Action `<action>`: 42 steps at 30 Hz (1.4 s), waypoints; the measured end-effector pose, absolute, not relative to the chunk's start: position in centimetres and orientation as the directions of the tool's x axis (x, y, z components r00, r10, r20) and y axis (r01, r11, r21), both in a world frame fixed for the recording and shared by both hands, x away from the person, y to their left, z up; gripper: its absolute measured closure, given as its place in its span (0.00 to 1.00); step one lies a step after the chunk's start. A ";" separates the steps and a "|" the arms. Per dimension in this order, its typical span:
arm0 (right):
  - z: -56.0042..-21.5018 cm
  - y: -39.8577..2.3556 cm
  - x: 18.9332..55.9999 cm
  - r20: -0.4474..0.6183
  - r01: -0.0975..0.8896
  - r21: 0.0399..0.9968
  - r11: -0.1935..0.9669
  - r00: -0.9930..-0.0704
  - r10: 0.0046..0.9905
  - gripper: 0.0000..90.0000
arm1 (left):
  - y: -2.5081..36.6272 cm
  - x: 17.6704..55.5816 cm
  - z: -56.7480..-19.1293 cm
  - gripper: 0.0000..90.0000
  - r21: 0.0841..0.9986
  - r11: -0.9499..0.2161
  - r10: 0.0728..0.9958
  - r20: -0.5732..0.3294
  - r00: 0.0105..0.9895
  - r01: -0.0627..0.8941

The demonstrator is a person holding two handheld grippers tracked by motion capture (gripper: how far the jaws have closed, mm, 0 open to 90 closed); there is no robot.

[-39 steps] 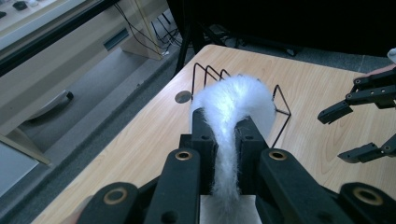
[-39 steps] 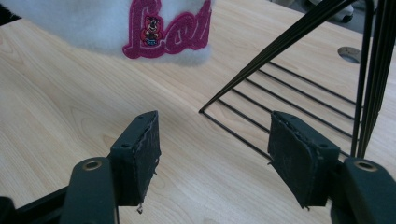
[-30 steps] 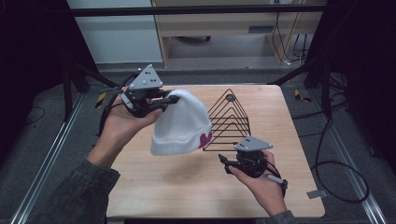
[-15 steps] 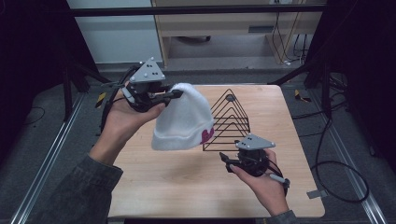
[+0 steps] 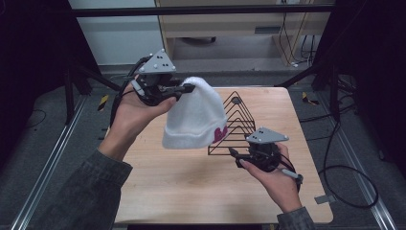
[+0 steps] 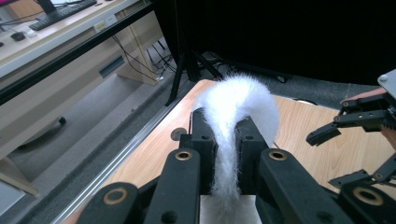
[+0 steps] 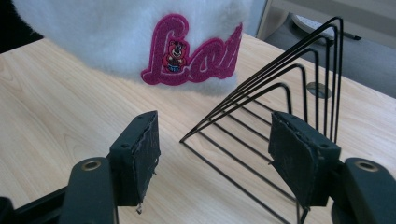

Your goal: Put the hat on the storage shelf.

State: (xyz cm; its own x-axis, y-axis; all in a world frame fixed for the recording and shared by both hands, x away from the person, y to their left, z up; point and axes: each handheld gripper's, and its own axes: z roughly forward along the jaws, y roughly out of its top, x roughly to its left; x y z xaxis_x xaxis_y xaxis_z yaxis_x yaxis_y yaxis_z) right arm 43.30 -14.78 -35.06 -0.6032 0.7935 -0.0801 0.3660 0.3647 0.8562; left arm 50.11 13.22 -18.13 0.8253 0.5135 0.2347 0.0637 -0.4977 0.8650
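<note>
The left hand-held gripper (image 5: 187, 89), upper left of the high view, pinches the crown of the white hat (image 5: 197, 117), which hangs above the counter (image 5: 167, 187) at the frame's centre. The hat's long axis runs near vertical, crown up, brim down, pink patch toward the right hand-held gripper (image 5: 233, 154), whose jaws stand spread and empty. Risks: the thin pinch of fluffy fabric could slip, or the brim could snag on the black wire rack (image 5: 242, 122) just beside it.

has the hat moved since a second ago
Yes: the hat, pinched by the left gripper, has risen and shifted slightly toward the rack.
</note>
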 end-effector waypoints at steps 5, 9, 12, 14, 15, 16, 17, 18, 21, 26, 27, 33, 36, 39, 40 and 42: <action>-34.0 -15.1 44.1 -0.082 0.353 0.865 0.358 -0.603 0.793 0.37 | 12.9 50.3 -17.4 0.91 0.873 -0.486 0.510 0.240 0.826 0.046; -33.5 -15.3 44.6 -0.085 0.350 0.863 0.363 -0.609 0.789 0.37 | 12.6 50.8 -16.9 0.91 0.873 -0.486 0.512 0.250 0.822 0.038; -33.2 -15.4 44.8 -0.088 0.345 0.865 0.364 -0.610 0.788 0.36 | 12.6 51.2 -16.7 0.91 0.876 -0.481 0.503 0.240 0.830 0.039; -33.0 -15.6 45.1 -0.092 0.340 0.867 0.365 -0.609 0.787 0.36 | 12.5 51.3 -16.6 0.91 0.874 -0.485 0.503 0.246 0.829 0.035; -32.8 -15.7 45.2 -0.090 0.340 0.868 0.360 -0.607 0.790 0.35 | 12.4 51.5 -16.4 0.91 0.871 -0.490 0.501 0.252 0.828 0.032; -32.6 -15.9 45.4 -0.088 0.340 0.870 0.356 -0.604 0.792 0.35 | 12.3 51.6 -16.2 0.91 0.870 -0.492 0.502 0.255 0.826 0.031; -32.5 -16.0 45.6 -0.087 0.338 0.872 0.353 -0.603 0.793 0.35 | 12.3 51.6 -16.0 0.91 0.869 -0.493 0.502 0.259 0.825 0.027; -32.3 -16.2 45.8 -0.082 0.339 0.875 0.347 -0.601 0.795 0.35 | 12.3 51.7 -15.8 0.91 0.872 -0.489 0.505 0.258 0.824 0.026; -32.1 -16.4 46.3 -0.067 0.335 0.883 0.330 -0.606 0.793 0.35 | 12.3 51.9 -15.2 0.91 0.875 -0.483 0.506 0.262 0.822 0.018; -32.1 -16.5 46.9 -0.039 0.344 0.885 0.313 -0.616 0.787 0.35 | 11.5 52.2 -14.5 0.91 0.885 -0.466 0.505 0.256 0.825 0.011; -32.2 -16.6 46.8 -0.047 0.340 0.885 0.319 -0.616 0.787 0.35 | 11.3 52.3 -14.4 0.91 0.885 -0.466 0.502 0.254 0.827 0.012; -32.1 -18.2 45.3 -0.045 0.339 0.894 0.295 -0.586 0.809 0.37 | 10.0 52.7 -14.5 0.91 0.892 -0.451 0.502 0.232 0.833 0.023; -31.7 -19.5 44.5 -0.042 0.327 0.905 0.272 -0.568 0.822 0.37 | 9.0 53.0 -14.6 0.91 0.888 -0.459 0.493 0.230 0.839 0.026; -30.9 -21.1 44.3 -0.030 0.310 0.920 0.240 -0.554 0.832 0.37 | 8.0 53.1 -14.8 0.91 0.885 -0.464 0.480 0.230 0.846 0.023; -30.7 -21.3 44.4 -0.026 0.307 0.923 0.232 -0.553 0.833 0.37 | 7.8 53.0 -14.9 0.91 0.885 -0.465 0.472 0.232 0.850 0.016; -30.4 -21.6 44.5 -0.019 0.302 0.927 0.221 -0.553 0.833 0.37 | 7.5 53.0 -14.9 0.90 0.884 -0.468 0.467 0.239 0.851 0.008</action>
